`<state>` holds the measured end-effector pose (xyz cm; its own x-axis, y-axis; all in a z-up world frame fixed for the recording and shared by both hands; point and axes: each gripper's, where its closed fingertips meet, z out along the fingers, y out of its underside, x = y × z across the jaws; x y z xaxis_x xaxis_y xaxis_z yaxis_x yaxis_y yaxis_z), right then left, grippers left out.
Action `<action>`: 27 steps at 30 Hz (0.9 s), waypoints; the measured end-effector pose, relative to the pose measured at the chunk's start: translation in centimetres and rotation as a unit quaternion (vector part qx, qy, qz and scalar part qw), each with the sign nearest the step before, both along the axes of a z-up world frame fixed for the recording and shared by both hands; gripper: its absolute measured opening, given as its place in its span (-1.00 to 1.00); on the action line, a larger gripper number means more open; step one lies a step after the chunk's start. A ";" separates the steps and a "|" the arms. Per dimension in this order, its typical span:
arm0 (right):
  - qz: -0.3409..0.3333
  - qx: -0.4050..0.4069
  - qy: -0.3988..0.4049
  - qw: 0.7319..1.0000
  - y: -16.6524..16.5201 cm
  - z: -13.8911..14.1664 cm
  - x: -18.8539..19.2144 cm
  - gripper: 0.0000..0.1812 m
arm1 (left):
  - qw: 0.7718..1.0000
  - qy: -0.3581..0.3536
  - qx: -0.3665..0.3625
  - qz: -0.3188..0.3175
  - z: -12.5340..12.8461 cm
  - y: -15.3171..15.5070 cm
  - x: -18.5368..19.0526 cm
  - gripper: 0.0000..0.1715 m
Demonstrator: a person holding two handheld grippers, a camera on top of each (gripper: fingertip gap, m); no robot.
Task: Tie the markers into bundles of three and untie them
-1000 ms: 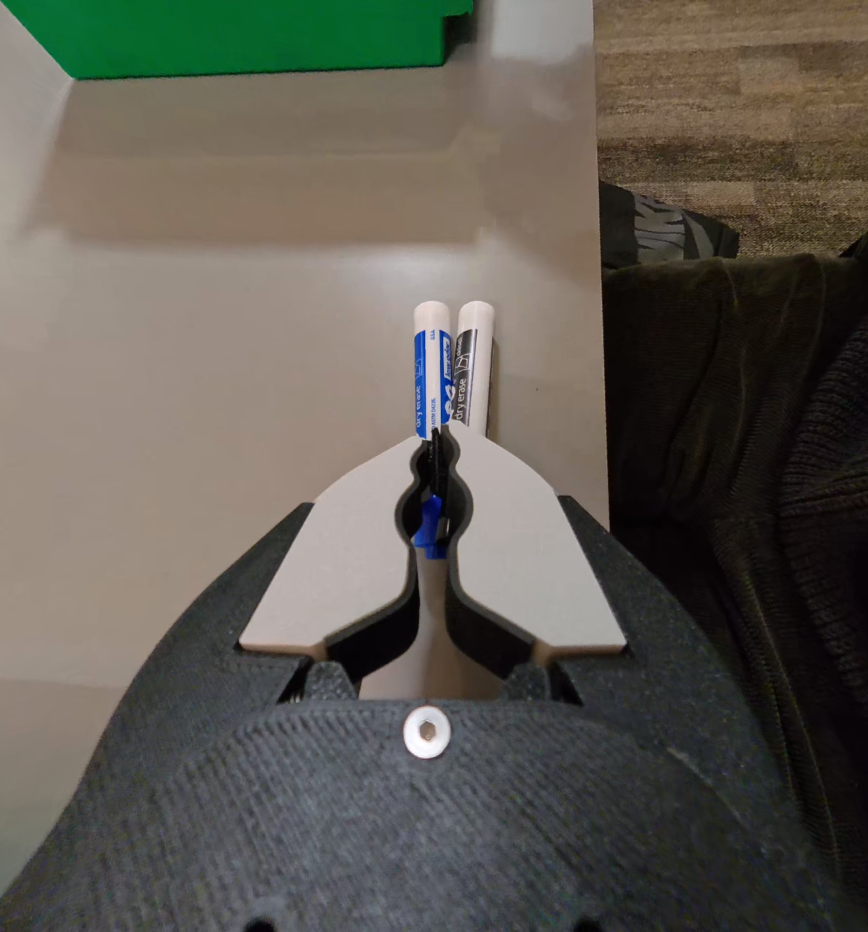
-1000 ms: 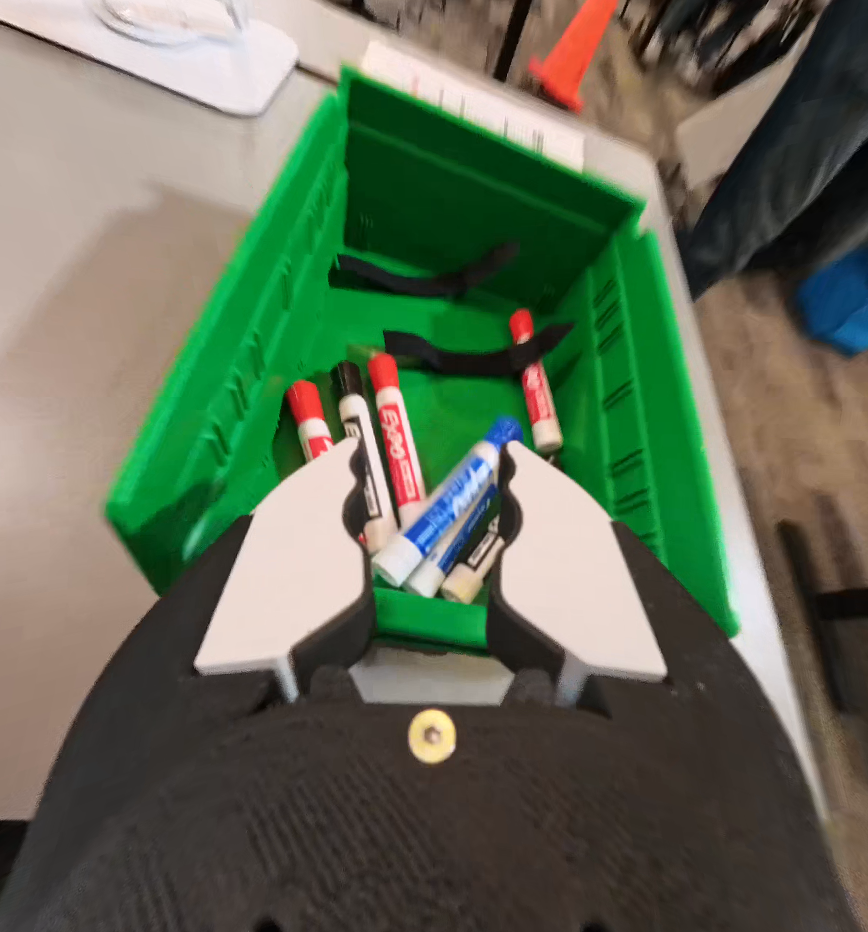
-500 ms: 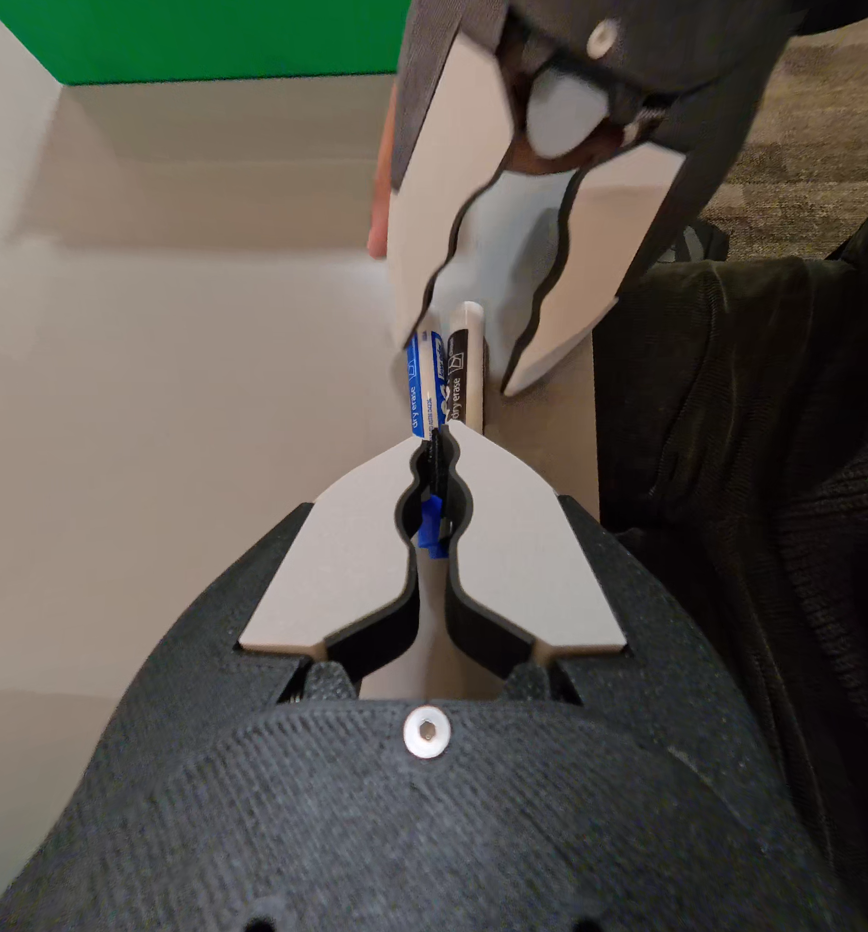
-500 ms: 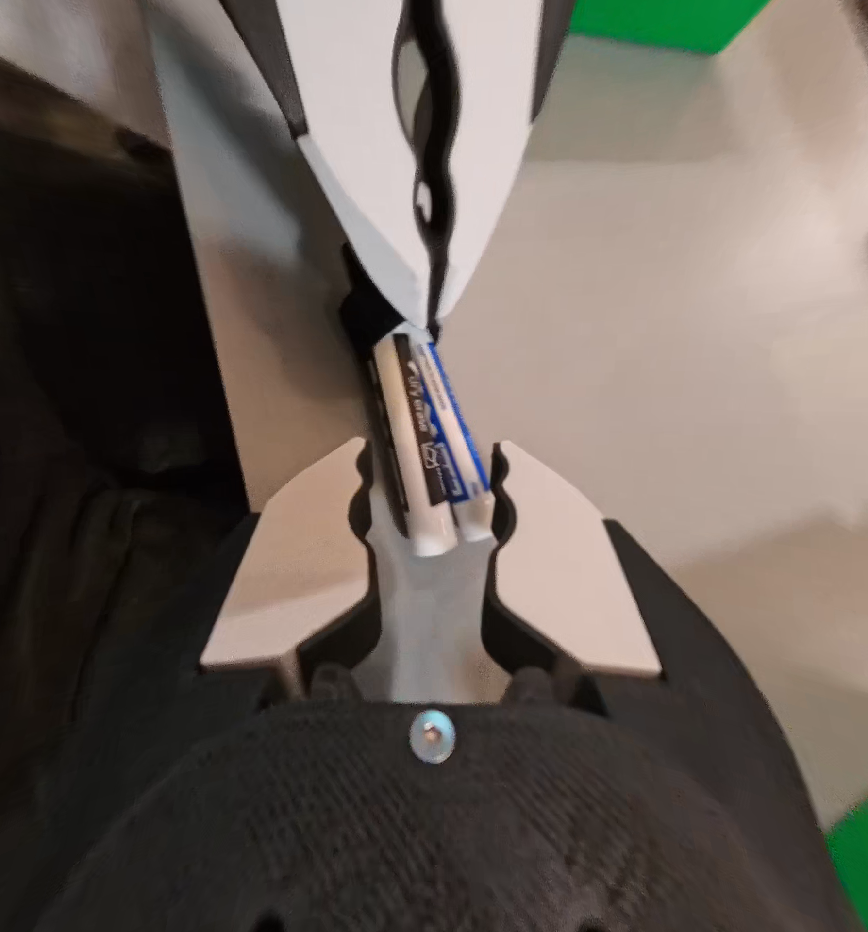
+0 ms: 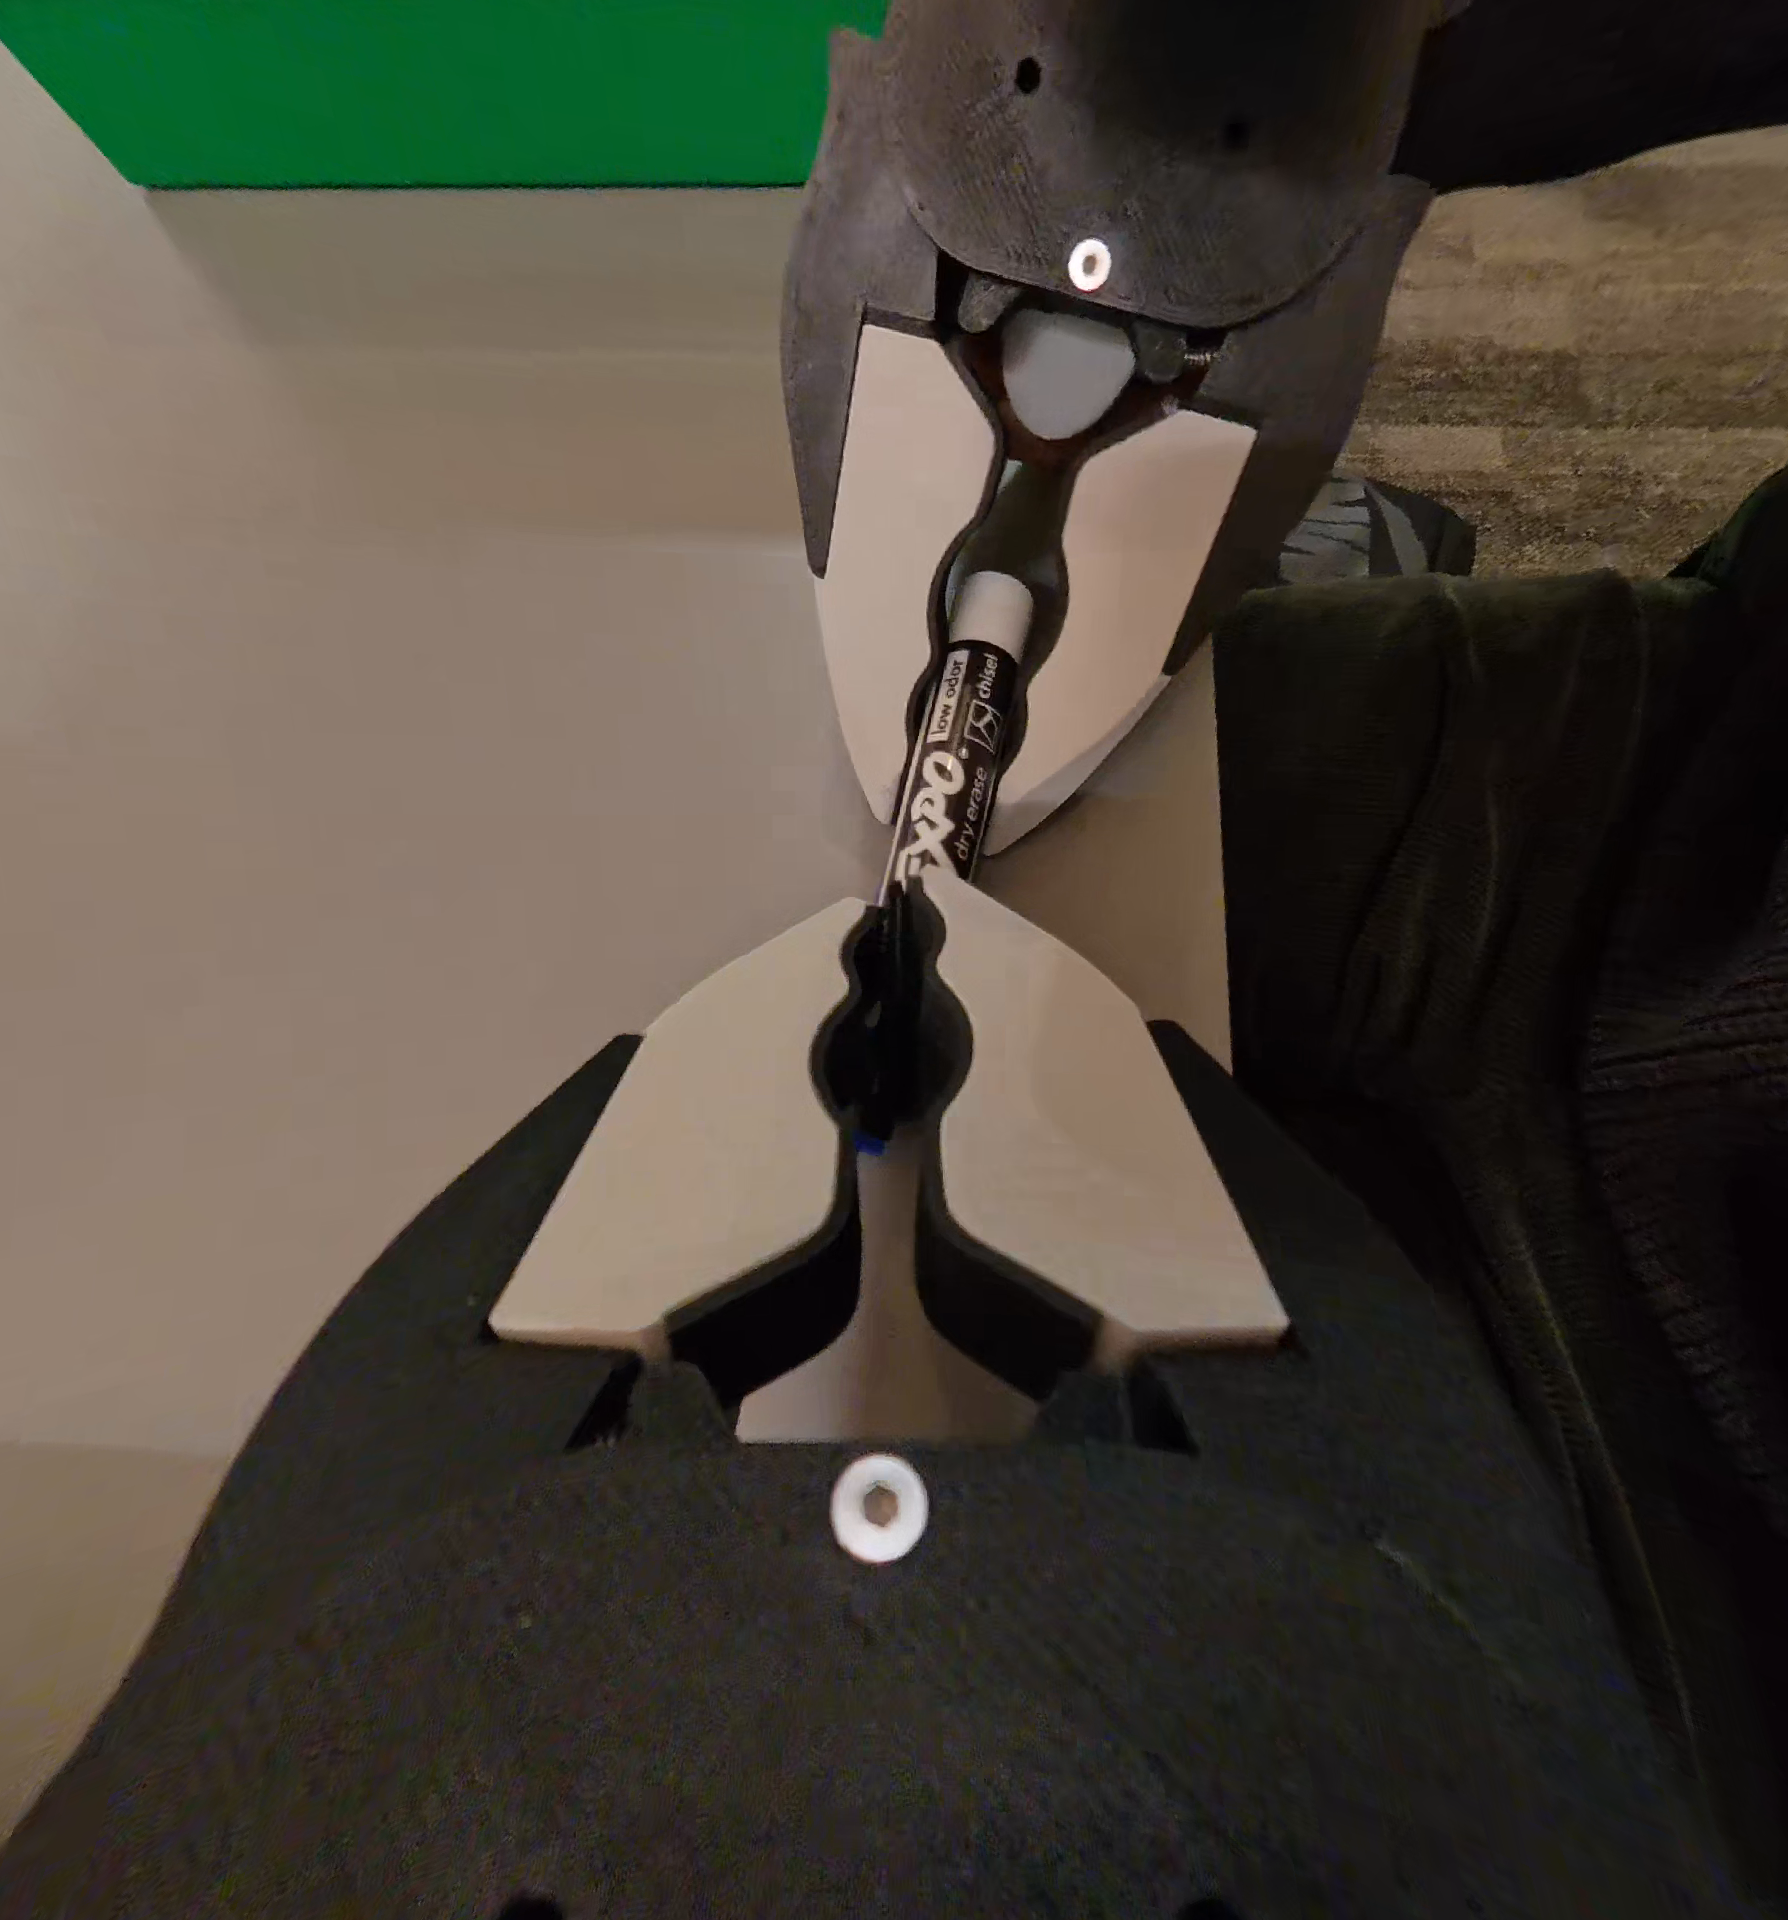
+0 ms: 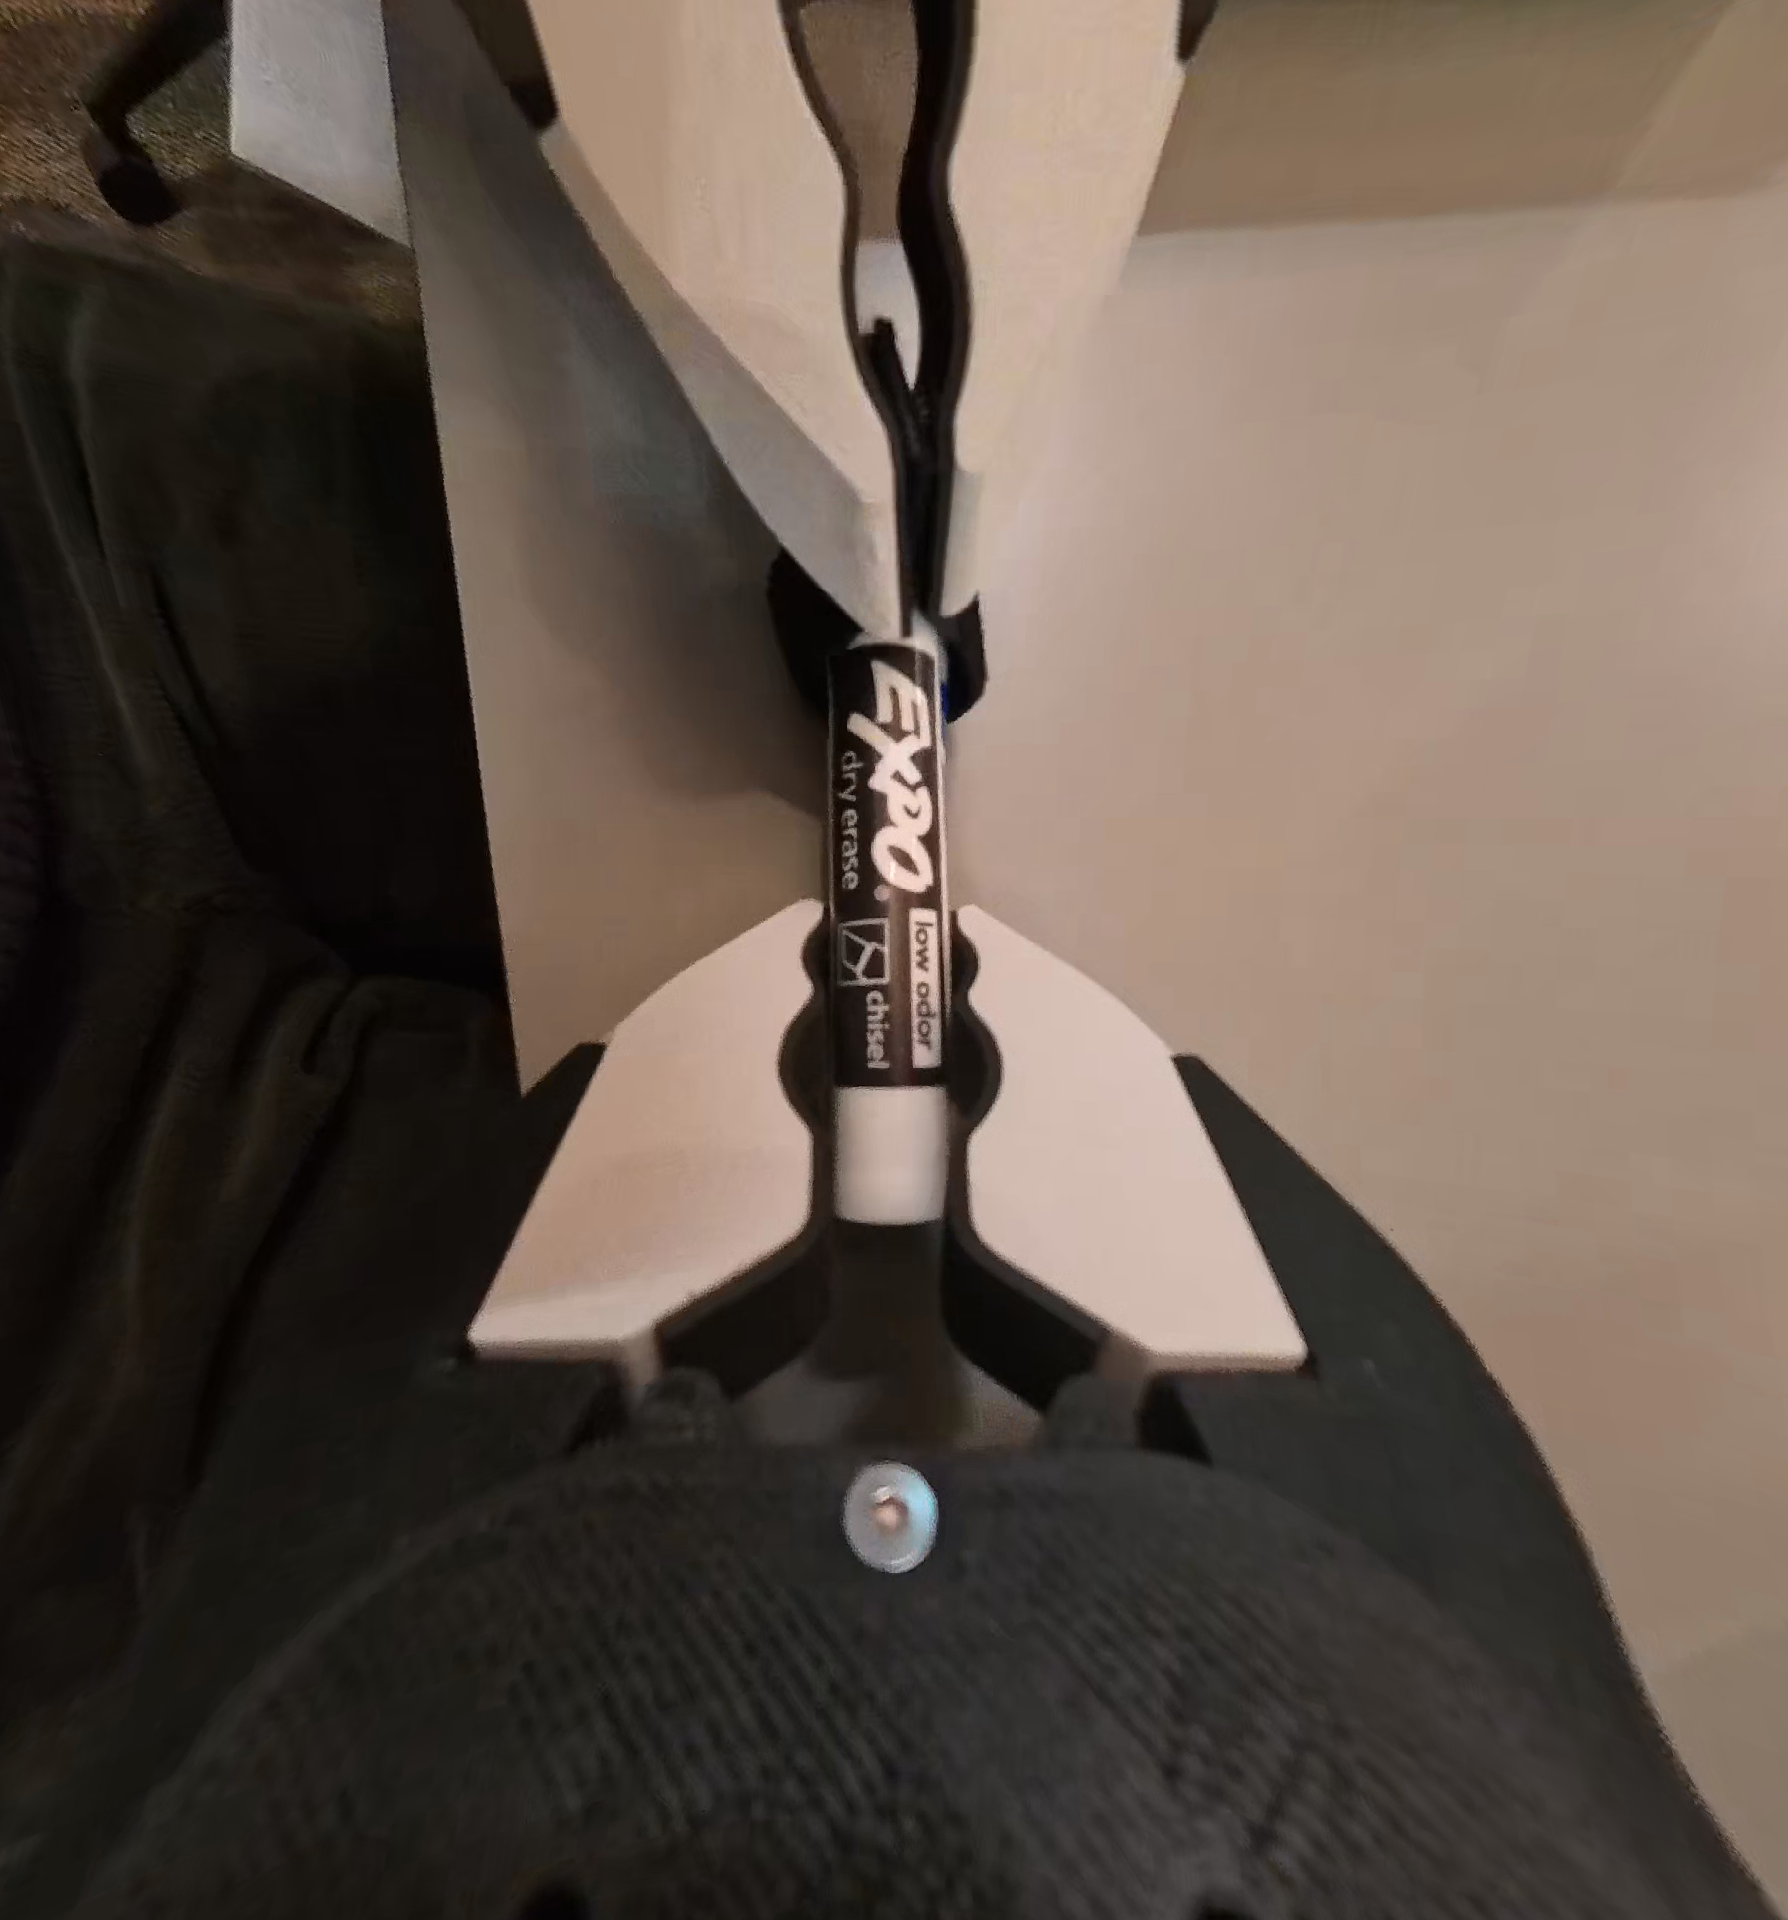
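Observation:
A black dry-erase marker (image 5: 957, 758) with a white end hangs just above the grey table (image 5: 350, 727), between my two grippers. My left gripper (image 5: 905, 904) is shut on a thin black strap (image 5: 885, 997) that loops round the marker's near end. My right gripper (image 5: 947, 821) faces it from the far side, shut on the marker's barrel near the white end. In the right wrist view the marker (image 6: 885, 790) runs from my right gripper (image 6: 885, 925) up to the left gripper (image 6: 916, 608). Only a blue sliver (image 6: 957, 696) of a second marker shows behind the black one.
A green bin (image 5: 402, 94) stands at the far end of the table. The table's right edge (image 5: 1222, 831) is close beside both grippers. Past it are a person's dark clothing (image 5: 1492, 987), a dark shoe (image 5: 1389, 530) and brown carpet (image 5: 1596, 312). The gap from one gripper's tips to the other's is roughly 5 cm.
My right gripper left the green bin, swung round to face the left one and shut on the black marker. The pair has rolled, so the blue marker is now hidden.

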<state>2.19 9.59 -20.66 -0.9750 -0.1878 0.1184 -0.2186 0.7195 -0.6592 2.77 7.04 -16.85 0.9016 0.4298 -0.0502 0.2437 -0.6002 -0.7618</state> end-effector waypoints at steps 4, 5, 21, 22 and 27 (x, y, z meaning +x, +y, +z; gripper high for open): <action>-0.008 -0.004 -0.010 1.000 0.1 0.1 -0.2 -0.79 | 1.000 -0.004 0.021 0.022 0.4 -0.1 -0.6 -0.90; -0.011 -0.005 -0.015 1.000 0.2 0.1 -0.3 -0.79 | 0.999 -0.003 0.027 0.030 0.6 -0.2 -0.8 -0.89; -0.118 -0.059 -0.070 0.989 1.6 3.0 -3.4 -0.79 | 0.986 0.063 0.072 0.134 3.1 -2.4 -3.6 -0.56; -0.135 -0.064 -0.072 0.986 1.7 3.2 -3.8 -0.79 | 0.985 0.073 0.076 0.139 3.3 -2.5 -3.7 -0.57; -0.194 -0.091 -0.098 0.972 1.8 4.3 -4.9 -0.79 | 0.986 0.048 0.102 0.123 3.5 -1.4 -2.9 -0.66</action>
